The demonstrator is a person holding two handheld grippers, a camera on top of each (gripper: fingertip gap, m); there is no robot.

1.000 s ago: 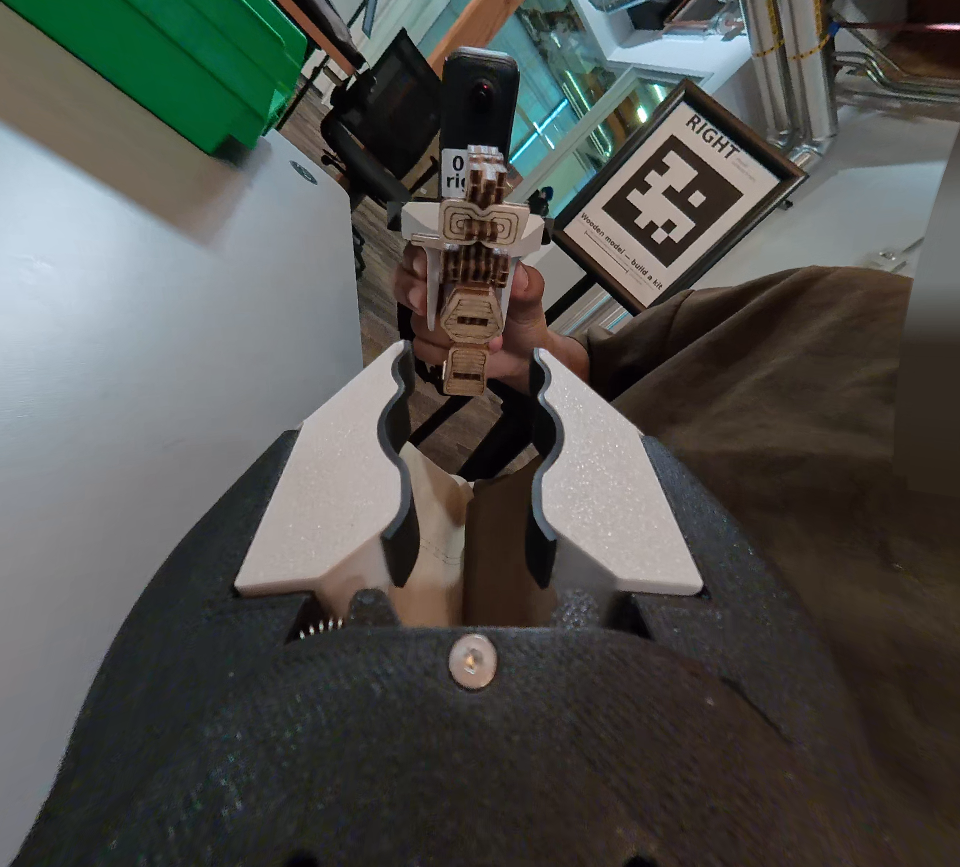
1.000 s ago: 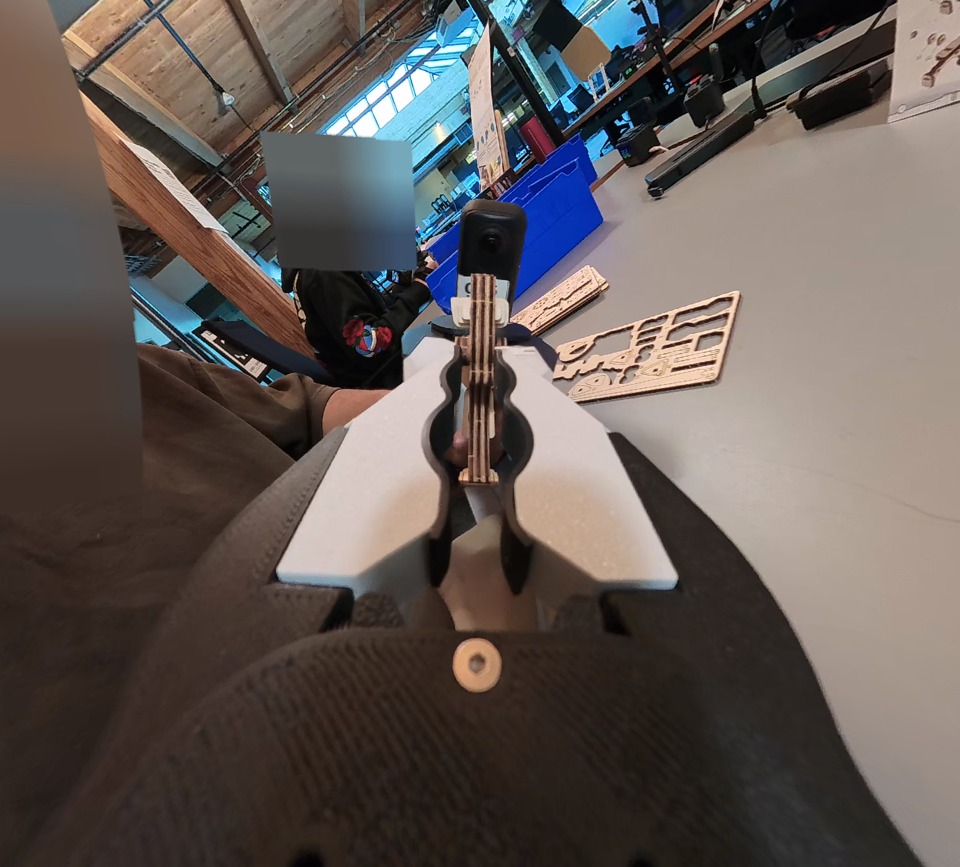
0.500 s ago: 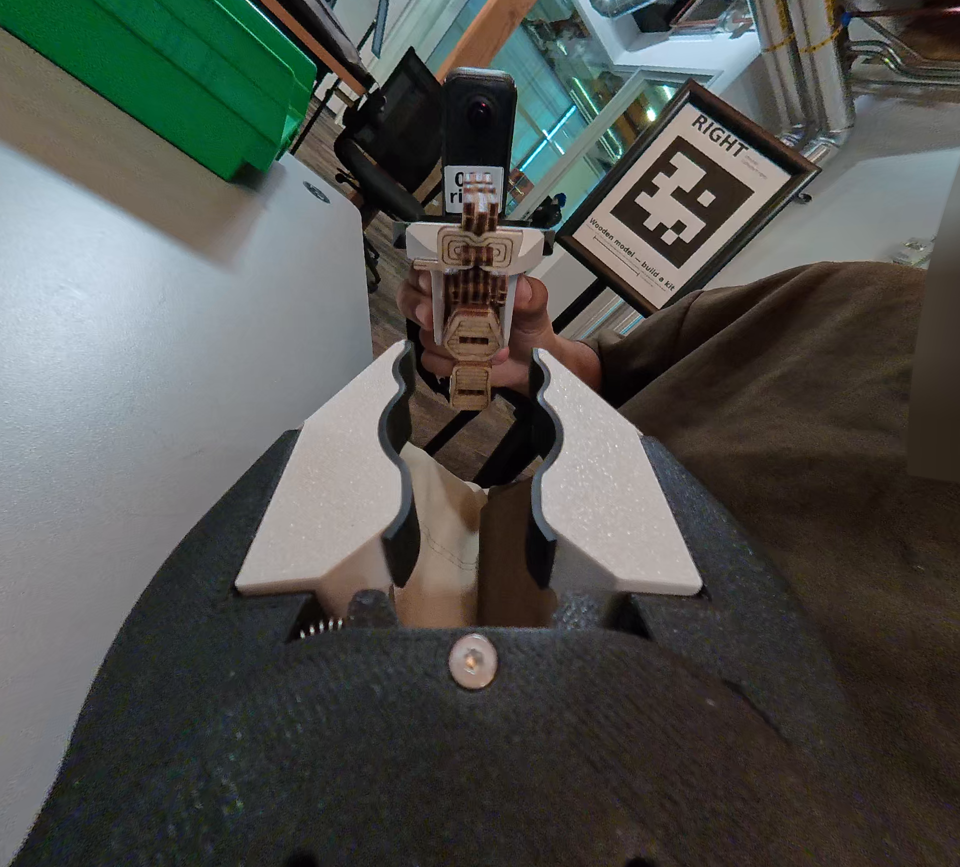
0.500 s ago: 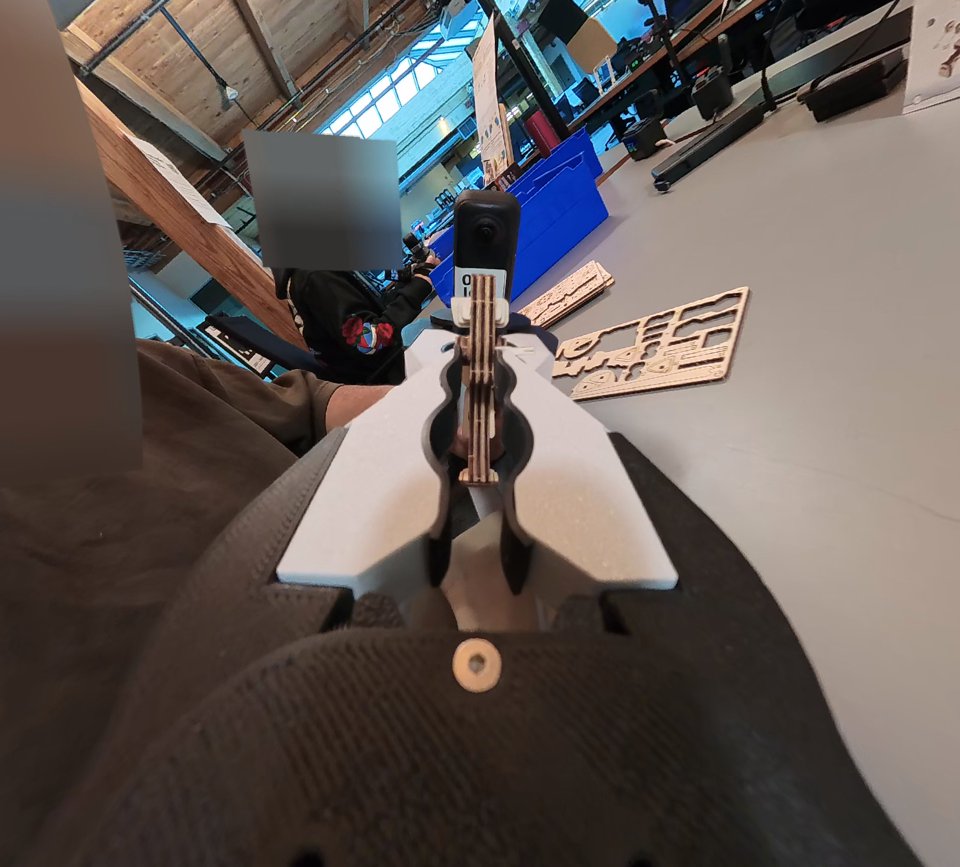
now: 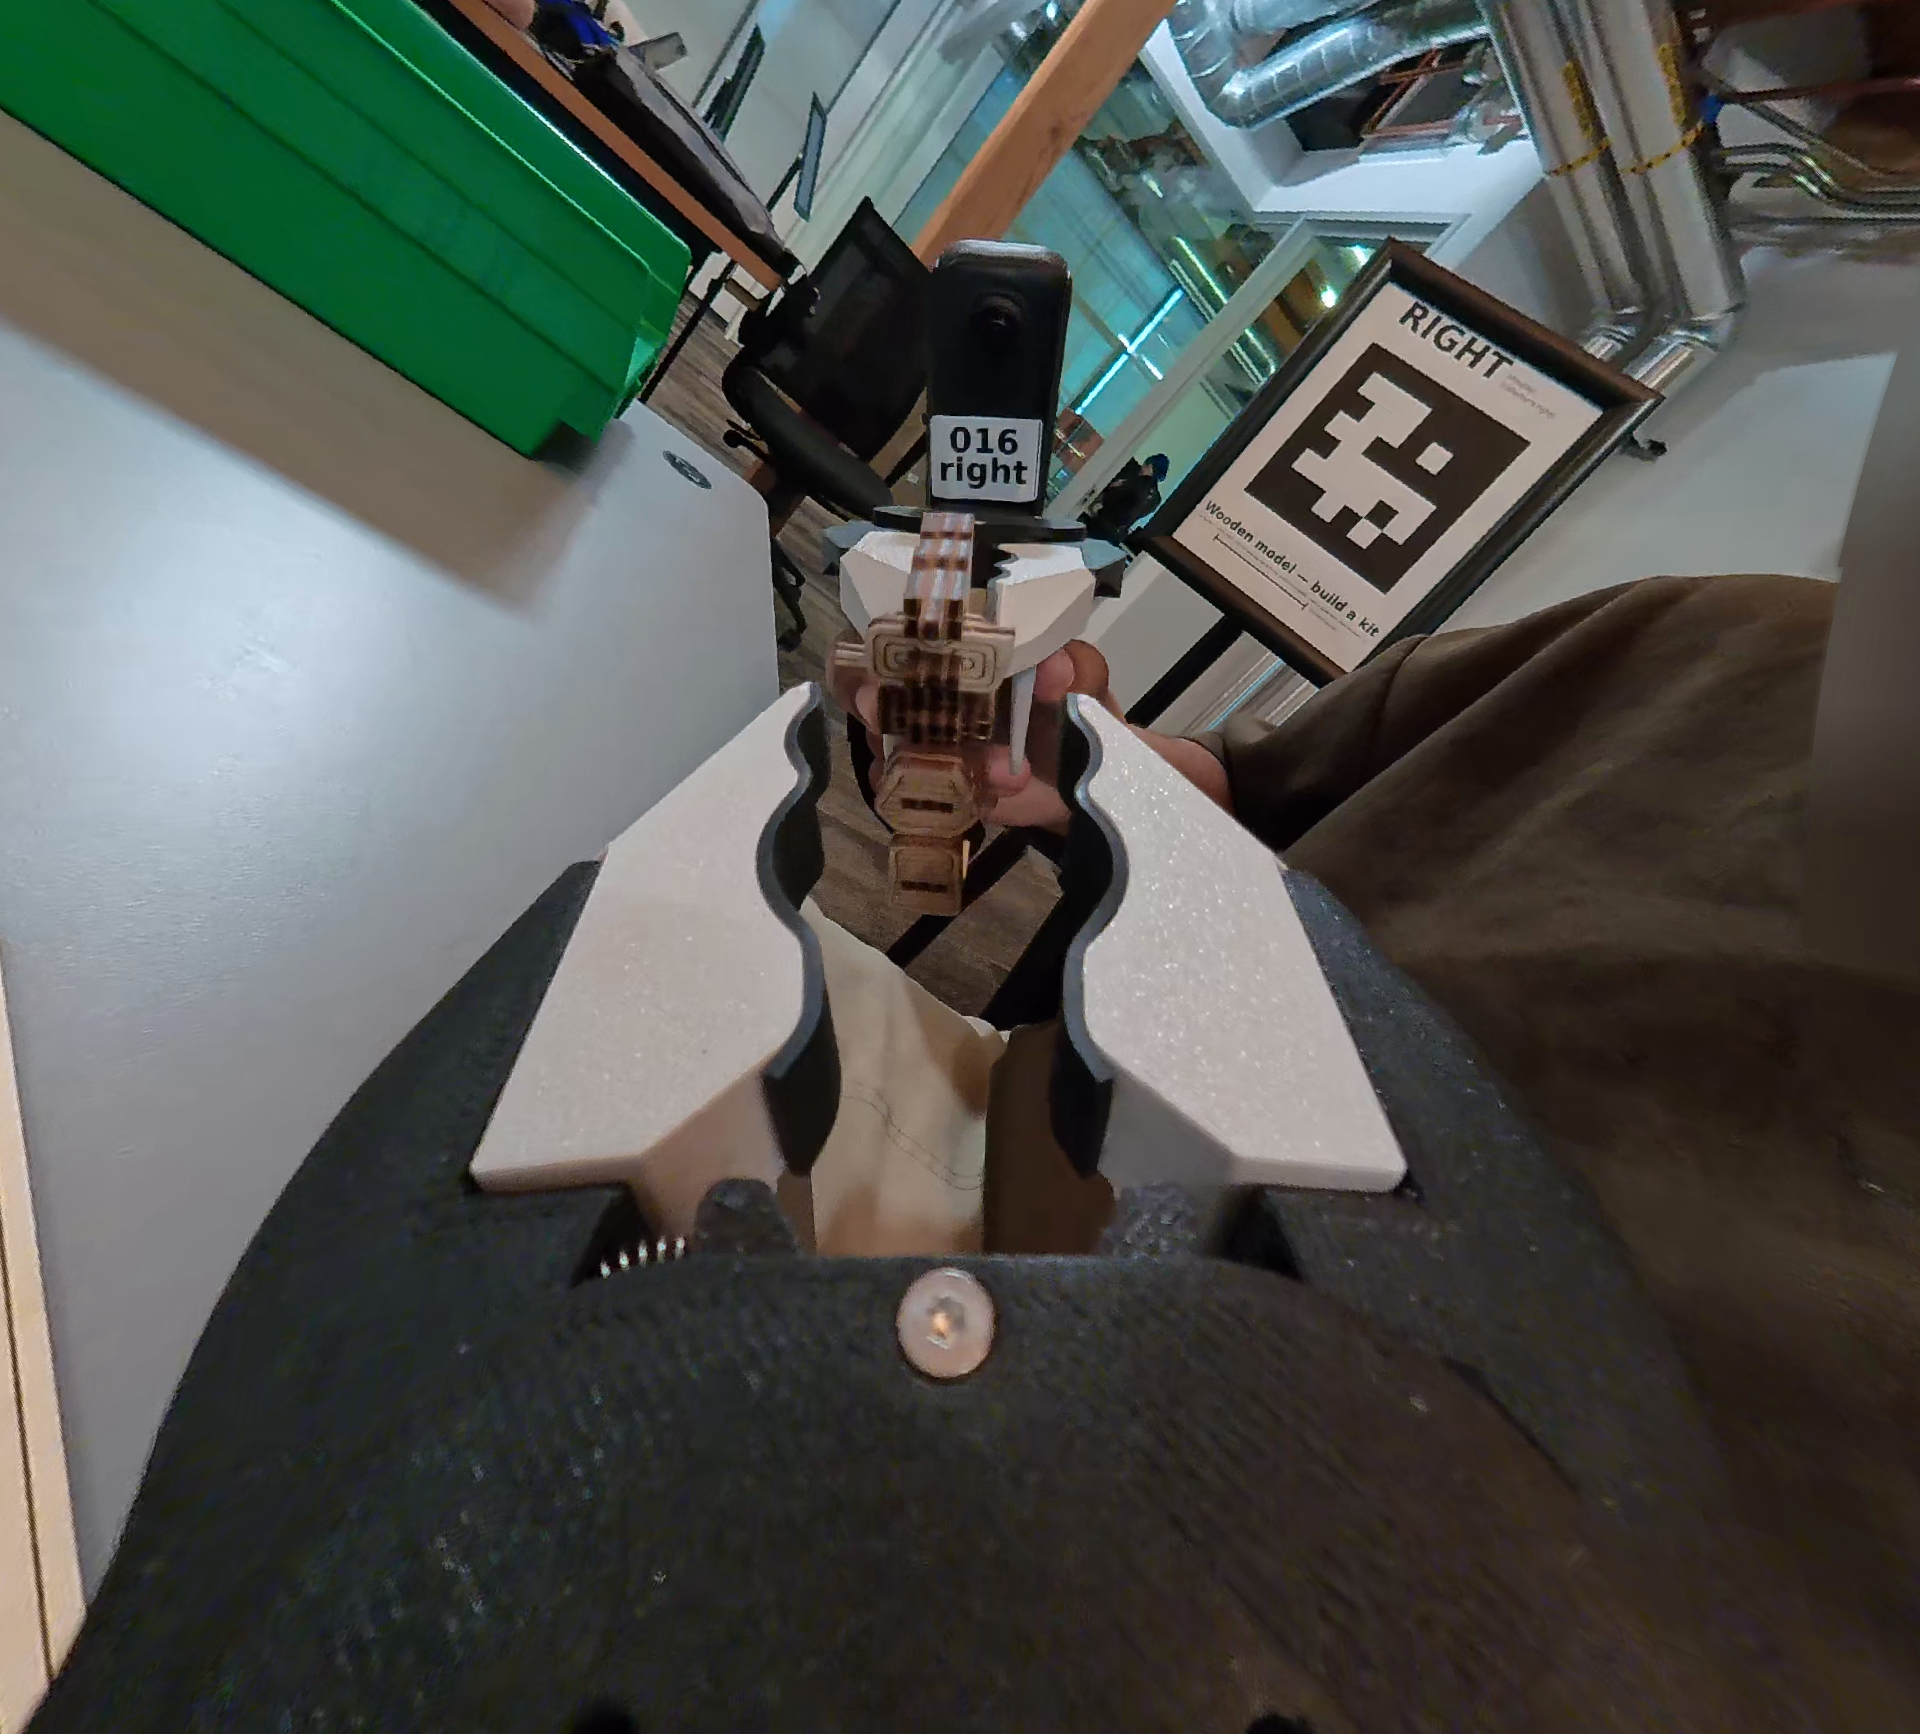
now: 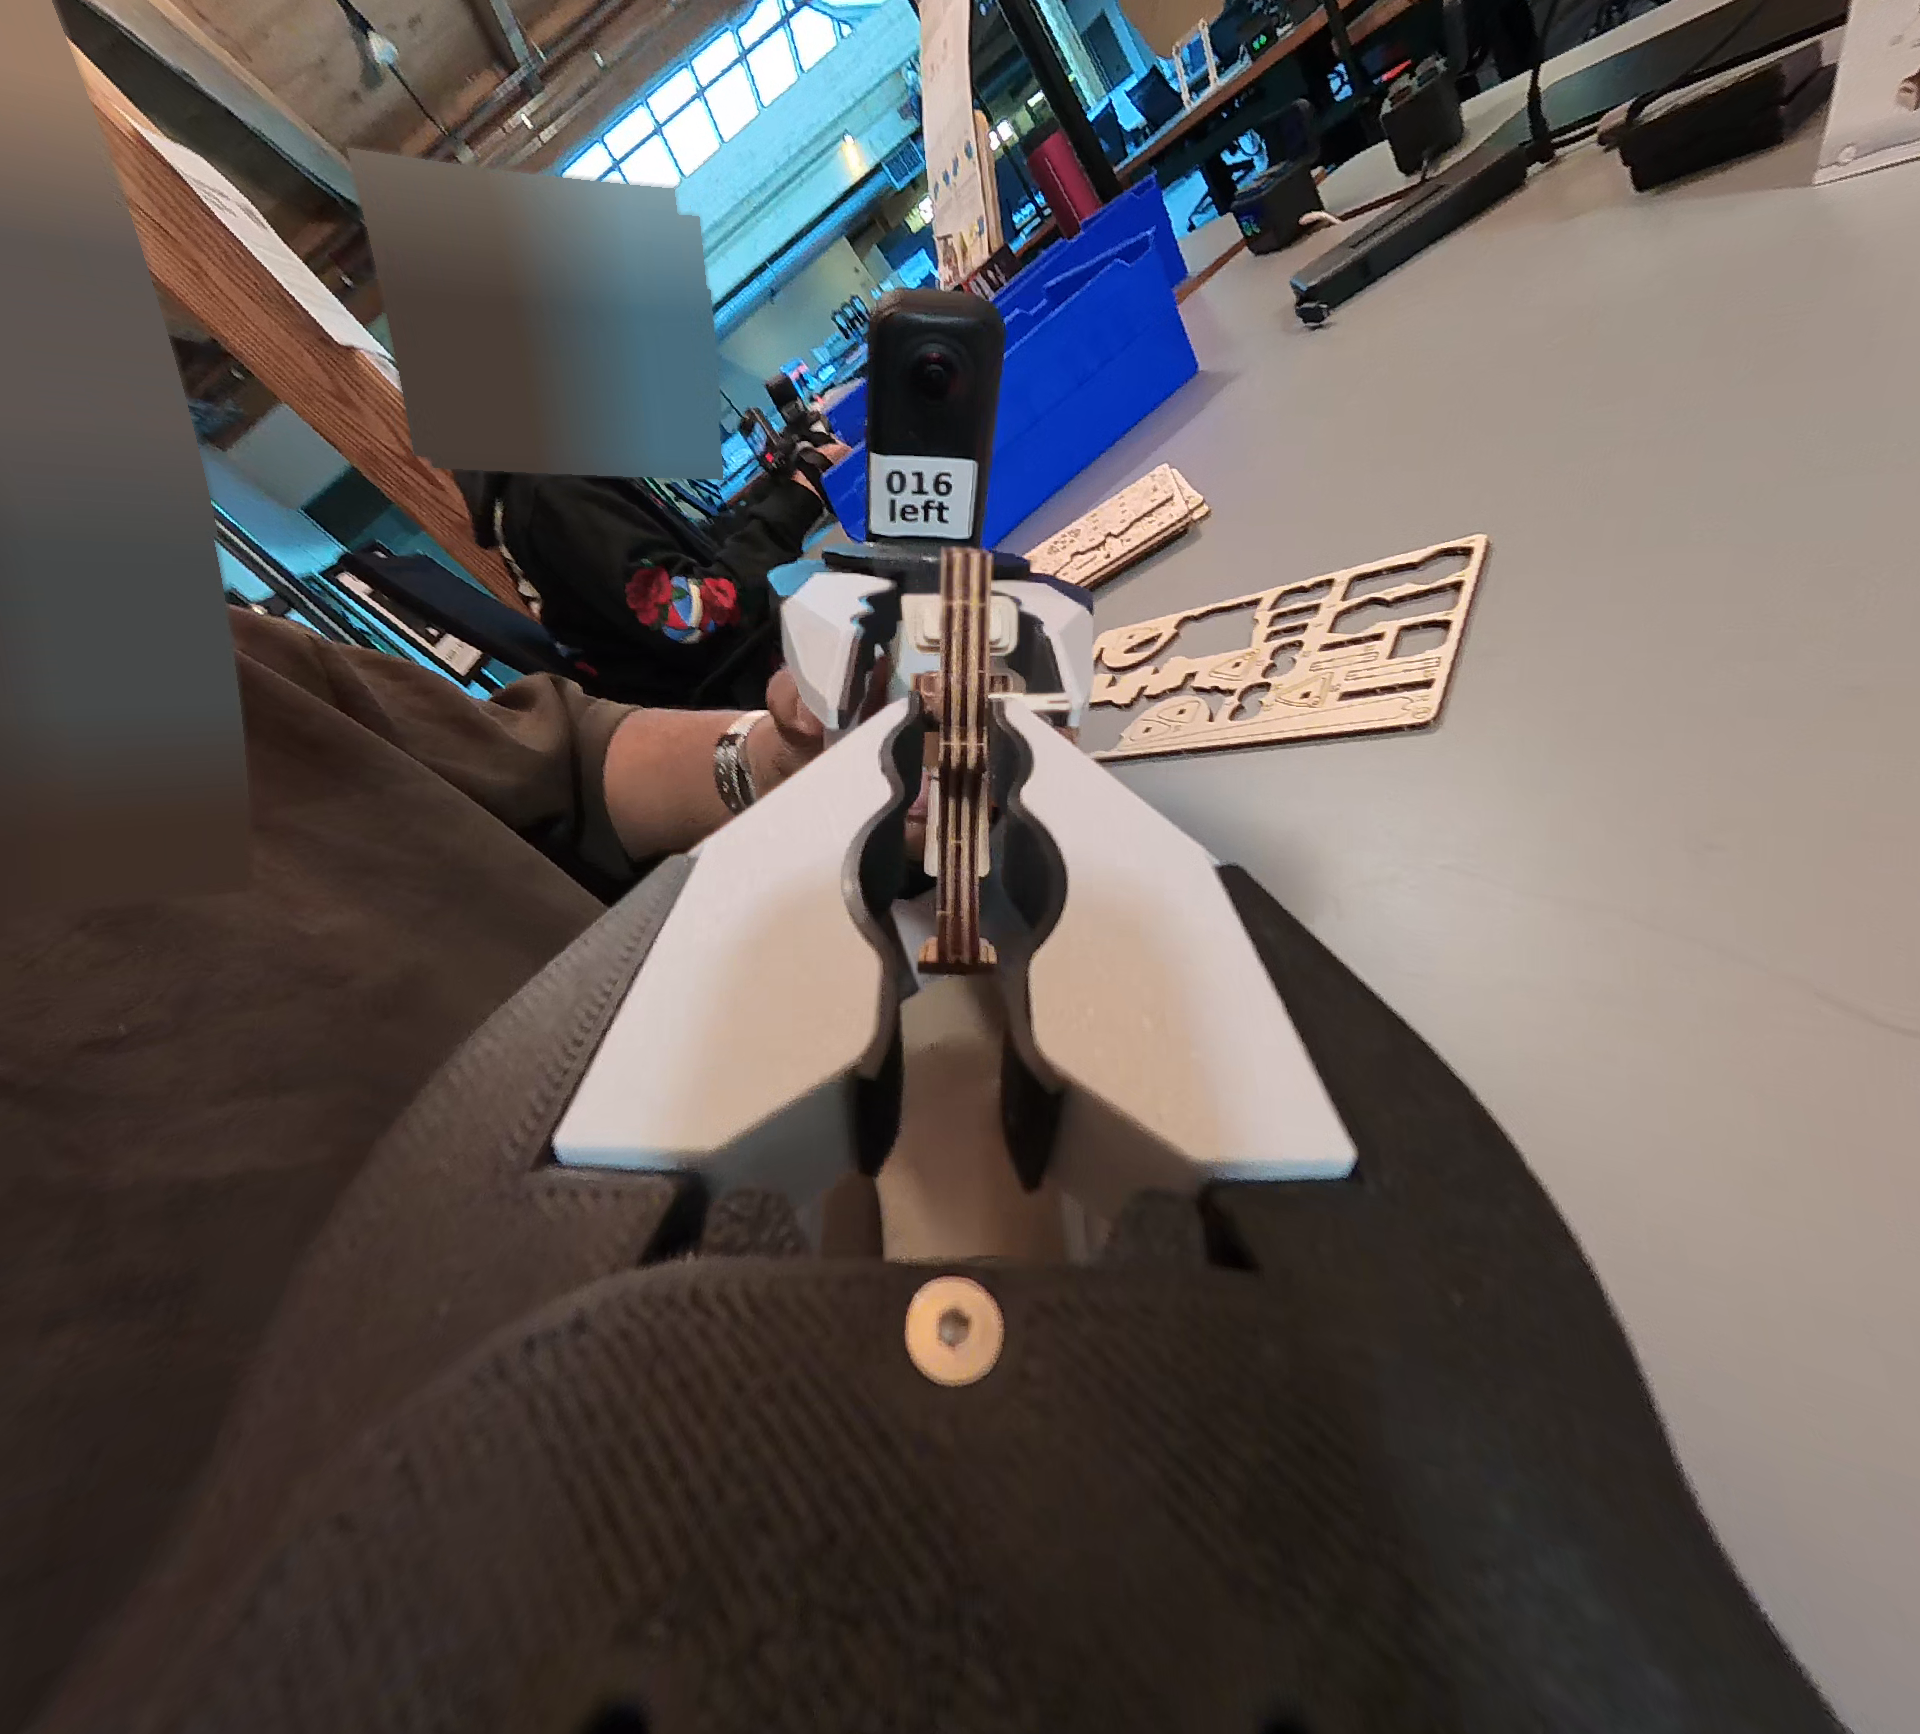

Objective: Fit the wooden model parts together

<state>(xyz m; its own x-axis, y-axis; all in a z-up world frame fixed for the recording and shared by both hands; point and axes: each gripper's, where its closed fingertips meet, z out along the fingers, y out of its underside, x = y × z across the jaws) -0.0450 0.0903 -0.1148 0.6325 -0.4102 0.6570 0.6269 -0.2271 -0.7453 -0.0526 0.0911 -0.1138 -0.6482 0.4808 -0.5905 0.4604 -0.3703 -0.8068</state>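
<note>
The grey worktop (image 6: 1558, 853) carries a cut-out wooden sheet (image 6: 1288, 645) near its far edge. Above it, the right gripper (image 6: 961, 739) has its jaws clenched on the layered wooden model (image 6: 958, 811), probably presenting it; the left gripper (image 5: 940, 749) faces it, jaws released, empty.

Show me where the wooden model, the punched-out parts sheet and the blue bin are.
wooden model (image 6: 961, 811): right wrist view, on its layered edge between the tool's fingers.
parts sheet (image 6: 1351, 645): right wrist view, on its middle.
blue bin (image 6: 1091, 375): right wrist view, on its side wall.
</note>
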